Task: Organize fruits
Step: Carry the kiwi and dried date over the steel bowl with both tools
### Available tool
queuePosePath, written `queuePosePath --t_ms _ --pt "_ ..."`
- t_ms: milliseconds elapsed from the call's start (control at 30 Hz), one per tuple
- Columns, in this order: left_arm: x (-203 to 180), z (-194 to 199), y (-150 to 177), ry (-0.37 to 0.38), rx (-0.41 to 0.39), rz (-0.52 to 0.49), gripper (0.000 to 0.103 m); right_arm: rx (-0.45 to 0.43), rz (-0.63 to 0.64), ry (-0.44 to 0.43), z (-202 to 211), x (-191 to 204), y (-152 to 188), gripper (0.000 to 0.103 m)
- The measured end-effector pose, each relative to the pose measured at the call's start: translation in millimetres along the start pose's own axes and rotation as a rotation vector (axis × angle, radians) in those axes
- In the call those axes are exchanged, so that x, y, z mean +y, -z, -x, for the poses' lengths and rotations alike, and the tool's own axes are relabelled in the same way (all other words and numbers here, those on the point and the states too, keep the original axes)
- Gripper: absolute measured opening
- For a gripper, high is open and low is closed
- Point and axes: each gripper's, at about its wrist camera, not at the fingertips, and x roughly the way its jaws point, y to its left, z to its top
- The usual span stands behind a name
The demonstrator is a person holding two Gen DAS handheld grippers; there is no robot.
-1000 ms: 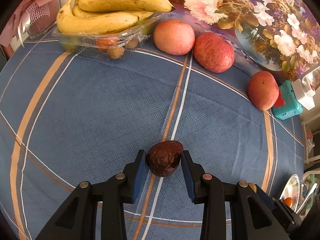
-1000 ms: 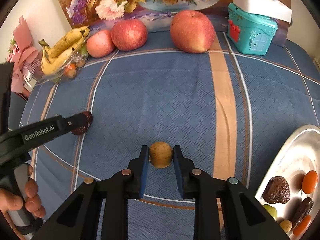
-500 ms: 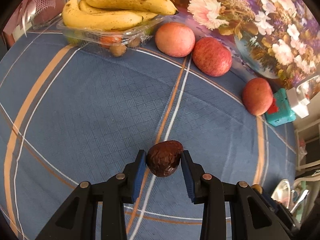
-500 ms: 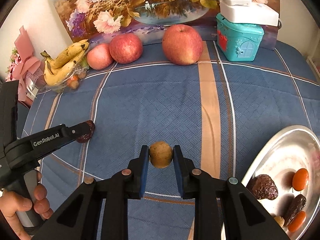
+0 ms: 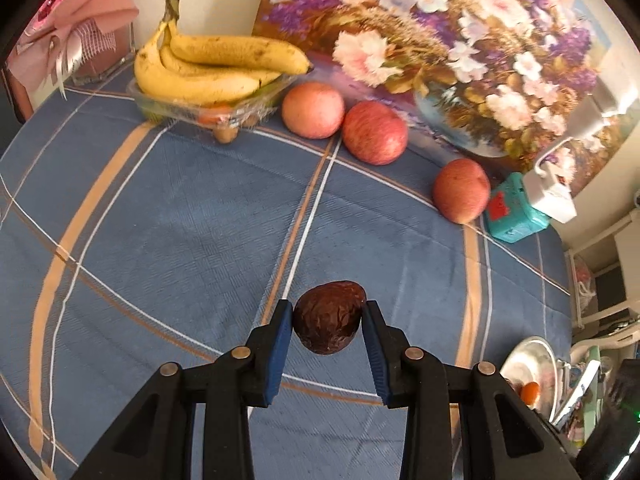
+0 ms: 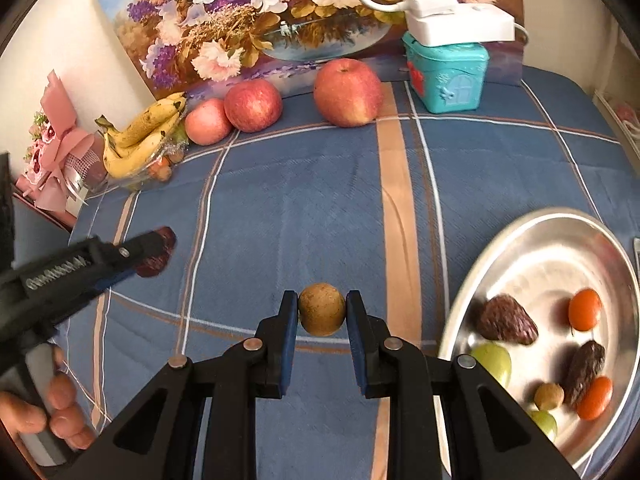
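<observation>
My left gripper point(image 5: 326, 322) is shut on a dark wrinkled passion fruit point(image 5: 329, 318), held above the blue checked cloth. From the right wrist view that left gripper point(image 6: 154, 250) reaches in from the left with the dark fruit point(image 6: 158, 262) in it. A small round brown fruit point(image 6: 322, 309) sits clamped in my right gripper point(image 6: 322, 312). To its right lies a silver oval tray point(image 6: 520, 236) with several small fruits: dark wrinkled ones, orange ones, green ones. The tray point(image 5: 528, 354) shows at the lower right of the left wrist view.
Three red apples point(image 5: 374, 132) line the far edge before a flower painting point(image 5: 460, 40). Bananas point(image 5: 212, 68) rest on a clear plastic box of small fruit. A teal box point(image 6: 446, 76) carries a white power strip. A pink bouquet point(image 6: 56, 148) stands far left. A hand point(image 6: 48, 412) holds the left gripper.
Both grippers have risen and tilted up with their fruits still held. The right gripper has moved toward the tray, which now fills more of its view.
</observation>
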Motion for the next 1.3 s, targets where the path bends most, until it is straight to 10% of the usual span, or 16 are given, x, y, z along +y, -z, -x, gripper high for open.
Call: queuePosePath --t_ms 1300 --pt "-102 42 73 0.108 -0.016 -0.174 0.038 -0.053 -0.187 0.100 68 -96 28 0.025"
